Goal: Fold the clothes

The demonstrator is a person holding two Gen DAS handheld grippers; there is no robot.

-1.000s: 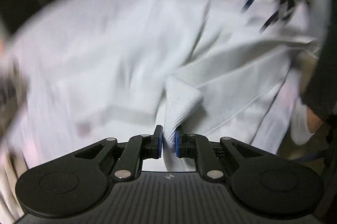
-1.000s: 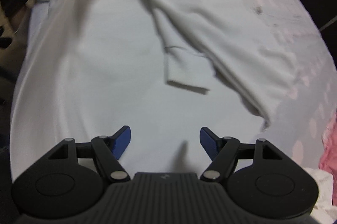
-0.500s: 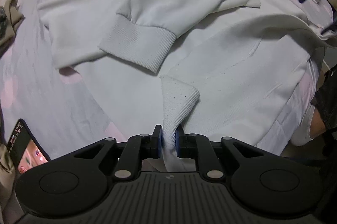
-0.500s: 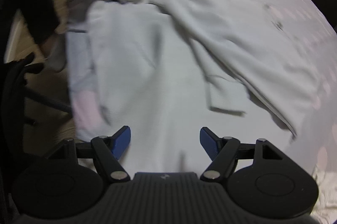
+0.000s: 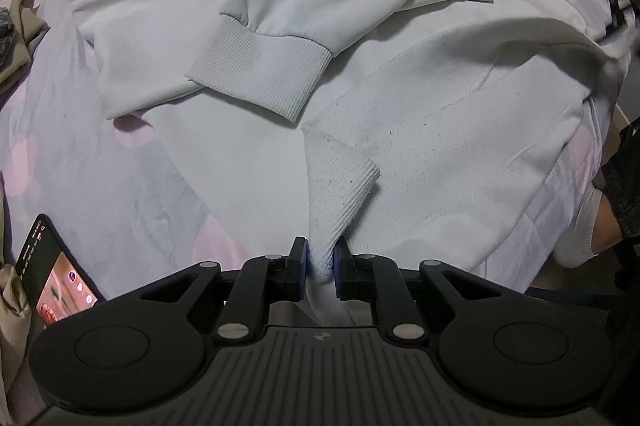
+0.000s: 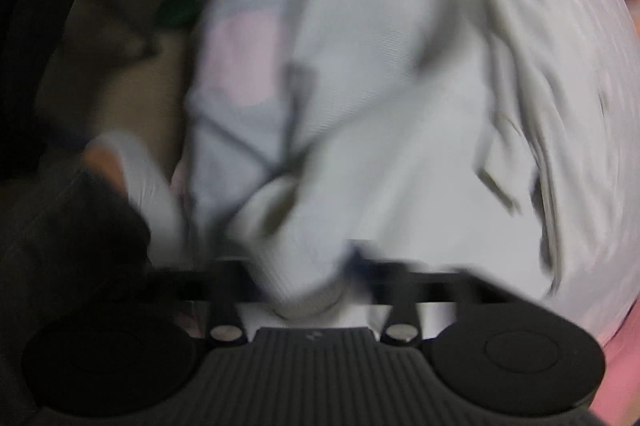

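Pale pink-dotted bedsheet (image 5: 132, 162); dim surroundings

L tongs (image 5: 320, 262) pinching sweatshirt (image 5: 440, 130) hem

A phone (image 5: 56, 282) with its screen lit lies on the pale bedsheet (image 5: 80, 130) with pink spots, at the near left edge. A foot in a white sock (image 5: 580, 226) shows at the right, beside the bed.
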